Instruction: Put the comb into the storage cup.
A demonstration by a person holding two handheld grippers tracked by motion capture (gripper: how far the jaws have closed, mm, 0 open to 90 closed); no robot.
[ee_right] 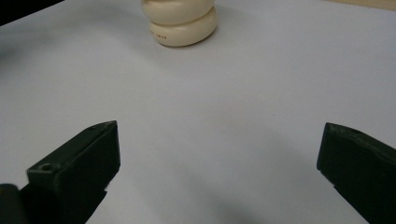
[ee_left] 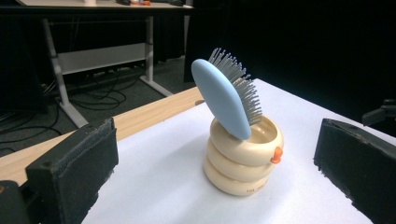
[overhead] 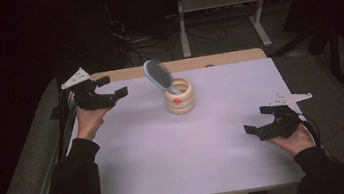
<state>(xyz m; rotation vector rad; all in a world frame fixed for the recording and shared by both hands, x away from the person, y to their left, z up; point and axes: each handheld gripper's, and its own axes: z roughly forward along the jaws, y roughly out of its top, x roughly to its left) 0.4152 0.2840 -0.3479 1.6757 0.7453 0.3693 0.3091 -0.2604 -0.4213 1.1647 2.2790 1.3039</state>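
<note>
A cream ribbed holder [overhead: 179,96] stands on the white table [overhead: 193,159] near its far middle. A light-blue hairbrush [overhead: 158,75] stands in it, leaning to the left with its bristles facing up and right. In the left gripper view the brush [ee_left: 224,98] and the holder [ee_left: 243,161] sit between the wide-apart jaws but farther off. My left gripper [overhead: 114,88] is open at the far left, apart from the holder. My right gripper [overhead: 259,120] is open at the right, low over the table, with the holder's base [ee_right: 182,23] far ahead of it.
A bare wooden strip [overhead: 225,58] runs along the table's far edge. Beyond it on the dark floor stand a metal frame [overhead: 220,0] and loose cables [overhead: 148,44]. The holder has a small orange knob [ee_left: 277,154] on its side.
</note>
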